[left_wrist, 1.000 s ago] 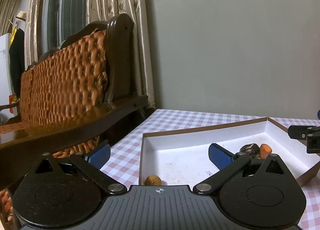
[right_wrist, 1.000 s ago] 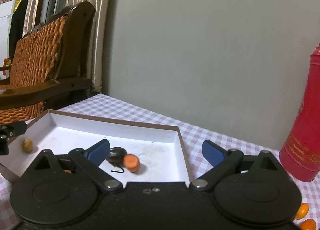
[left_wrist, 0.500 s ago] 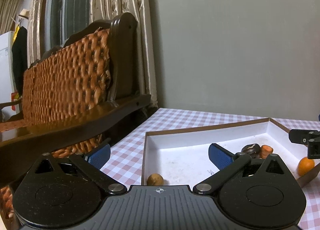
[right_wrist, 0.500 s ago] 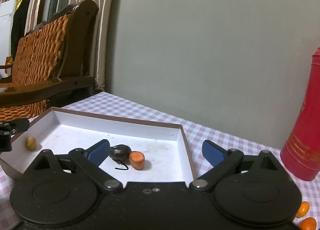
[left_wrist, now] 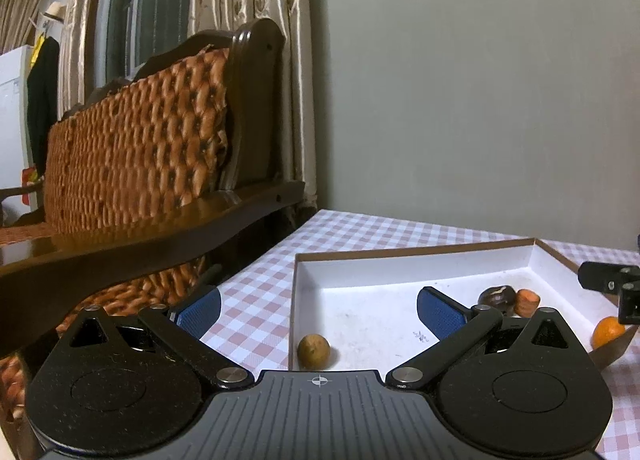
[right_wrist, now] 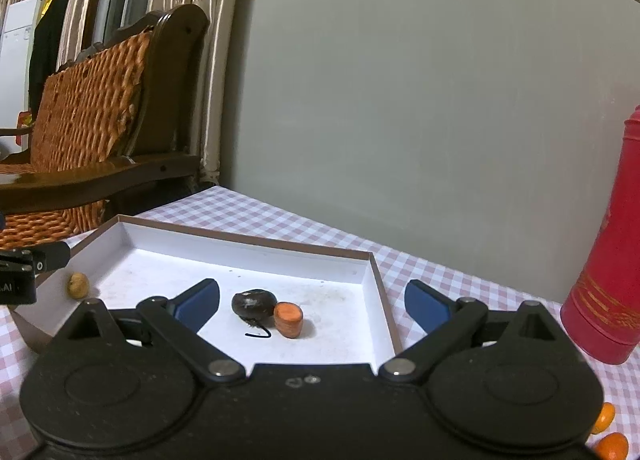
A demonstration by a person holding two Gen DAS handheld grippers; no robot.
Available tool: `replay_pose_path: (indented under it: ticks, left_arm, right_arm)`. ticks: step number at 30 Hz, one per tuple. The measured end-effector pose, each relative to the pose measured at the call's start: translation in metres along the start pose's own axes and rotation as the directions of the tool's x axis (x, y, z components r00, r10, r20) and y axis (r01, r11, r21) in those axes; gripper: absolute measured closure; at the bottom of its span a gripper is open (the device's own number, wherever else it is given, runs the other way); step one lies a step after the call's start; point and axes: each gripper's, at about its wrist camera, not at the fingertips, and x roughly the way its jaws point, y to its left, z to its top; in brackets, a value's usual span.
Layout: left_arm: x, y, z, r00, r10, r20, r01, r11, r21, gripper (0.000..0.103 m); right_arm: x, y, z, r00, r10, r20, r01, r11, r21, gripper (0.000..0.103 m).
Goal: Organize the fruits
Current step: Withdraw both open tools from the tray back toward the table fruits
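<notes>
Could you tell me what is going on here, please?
A person holds two tongs over a white tray on a checked tablecloth, sorting fruit. Both the left tongs and the right tongs are open and empty. In the tray lie a brown fruit, a dark fruit and an orange piece.

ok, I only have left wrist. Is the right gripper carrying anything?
Observer: No. The right gripper has its jaws wide open, with nothing between them.
Operator: Any fruit outside the tray on that side?
Observer: Two orange fruits lie on the checked cloth, to the near right of the tray.
Operator: Any obstacles there?
Observer: A red bottle stands upright to the right of the tray.
</notes>
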Motion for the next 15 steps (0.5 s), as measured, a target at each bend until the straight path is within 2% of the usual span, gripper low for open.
replay_pose_path:
  ticks: [7, 11, 15]
  left_arm:
    - [-0.020, -0.005, 0.000, 0.998, 0.034, 0.046, -0.036, 0.999, 0.039, 0.000]
    - [-0.029, -0.013, 0.000, 0.998, 0.014, 0.056, -0.017, 0.998, 0.061, 0.000]
    - [-0.039, -0.019, -0.003, 1.000, -0.011, 0.026, 0.009, 0.998, 0.063, 0.000]
  right_arm:
    - [-0.024, 0.004, -0.002, 1.000, 0.003, 0.018, -0.003, 1.000, -0.001, 0.007]
    - [-0.040, 0.002, -0.003, 1.000, -0.007, 0.027, 0.007, 1.000, 0.013, 0.006]
    - [-0.057, -0.002, -0.006, 0.999, -0.021, 0.050, 0.019, 0.999, 0.037, 0.006]
